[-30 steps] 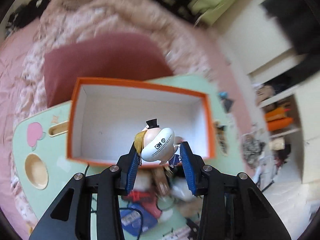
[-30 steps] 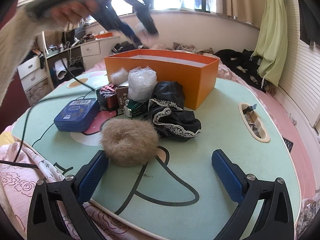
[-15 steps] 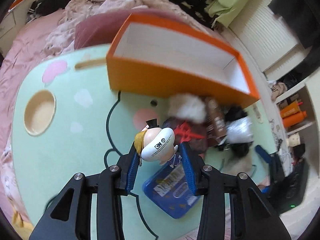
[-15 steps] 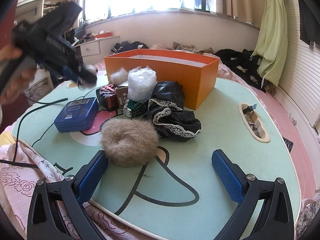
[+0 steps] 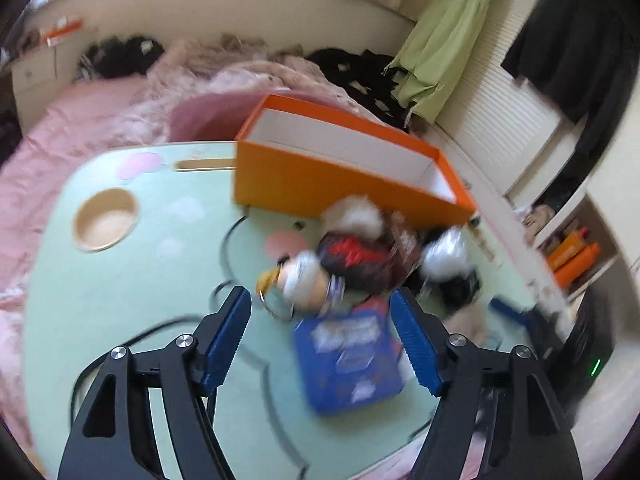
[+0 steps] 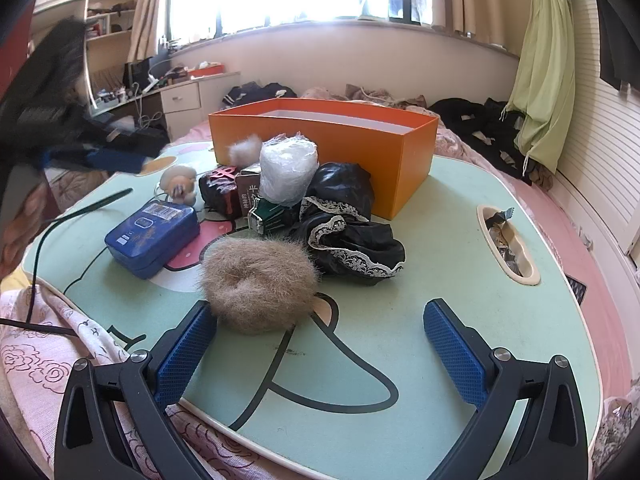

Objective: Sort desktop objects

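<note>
My left gripper (image 5: 320, 330) has its jaws just opening, spread wide, nothing between the pads. The cartoon figurine keychain (image 5: 300, 280) lies just ahead of the tips, slightly left of centre, on the green lap table (image 5: 120, 300); blurred, so can't tell if it's settled. Its ring points toward my left pad. Blue tin (image 5: 350, 354) sits under/right of the gap, the red-black pouch (image 5: 354, 258) touching the figurine's far side. Orange box (image 5: 340, 172) is further ahead, long axis running left-to-right, open top, looks empty. Left of the figurine is bare table, easiest approach side. My right gripper (image 6: 320, 354) is spread too, empty, w/ the tan fur pompom (image 6: 256, 284) just ahead by its left pad. Left gripper is nearer the figurine.
</note>
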Demonstrator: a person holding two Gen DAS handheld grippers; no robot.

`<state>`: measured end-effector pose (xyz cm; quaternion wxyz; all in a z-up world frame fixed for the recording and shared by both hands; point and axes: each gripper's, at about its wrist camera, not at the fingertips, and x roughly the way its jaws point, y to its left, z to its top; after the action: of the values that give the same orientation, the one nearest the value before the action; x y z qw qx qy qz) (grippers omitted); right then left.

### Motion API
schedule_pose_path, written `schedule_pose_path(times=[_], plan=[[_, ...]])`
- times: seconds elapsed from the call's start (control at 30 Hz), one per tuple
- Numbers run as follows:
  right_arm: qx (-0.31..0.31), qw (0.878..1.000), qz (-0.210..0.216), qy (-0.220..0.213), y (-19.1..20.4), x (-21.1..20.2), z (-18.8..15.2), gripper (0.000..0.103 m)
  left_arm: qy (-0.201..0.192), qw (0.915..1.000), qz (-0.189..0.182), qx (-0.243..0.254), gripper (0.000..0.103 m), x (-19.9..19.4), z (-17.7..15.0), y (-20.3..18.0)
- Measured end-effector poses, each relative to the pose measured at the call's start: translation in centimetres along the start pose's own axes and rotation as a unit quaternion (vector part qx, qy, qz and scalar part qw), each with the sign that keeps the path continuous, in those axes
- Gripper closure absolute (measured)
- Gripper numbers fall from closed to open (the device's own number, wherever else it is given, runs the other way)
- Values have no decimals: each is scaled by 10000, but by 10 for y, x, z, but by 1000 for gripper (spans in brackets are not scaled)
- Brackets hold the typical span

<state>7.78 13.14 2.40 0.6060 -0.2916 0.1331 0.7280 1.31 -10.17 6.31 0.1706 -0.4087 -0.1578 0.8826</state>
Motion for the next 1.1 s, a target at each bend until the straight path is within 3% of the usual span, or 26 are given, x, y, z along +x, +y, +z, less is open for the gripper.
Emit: schedule_pose_path(times=[0.07, 0.2, 0.3, 0.37, 0.43, 0.97, 1.1], plan=[[5, 10000, -7, 4, 0, 0, 0, 0, -136, 9997, 22, 192, 31, -8, -23, 0], [24, 10000, -25, 13, 0, 0, 0, 0, -114, 9983, -282, 489, 31, -10, -56, -4], [32, 10000, -44, 22, -1, 0, 0, 0, -87, 9949, 139, 993, 31, 2, -68, -18], [36, 10000, -49, 24, -1, 0, 0, 0, -116, 9902, 489, 1302, 23, 13, -71, -29], [51, 10000, -50, 31, -2, 0, 0, 0, -7, 9900, 459, 1331, 0, 21, -69, -34], [76, 9999, -85, 72, -2, 0, 0, 0, -7, 9905, 482, 1291, 0, 29, -63, -28], [-100, 9985, 70, 526, -8, -6, 7, 0, -3, 9904, 462, 1301, 0, 28, -64, -28]])
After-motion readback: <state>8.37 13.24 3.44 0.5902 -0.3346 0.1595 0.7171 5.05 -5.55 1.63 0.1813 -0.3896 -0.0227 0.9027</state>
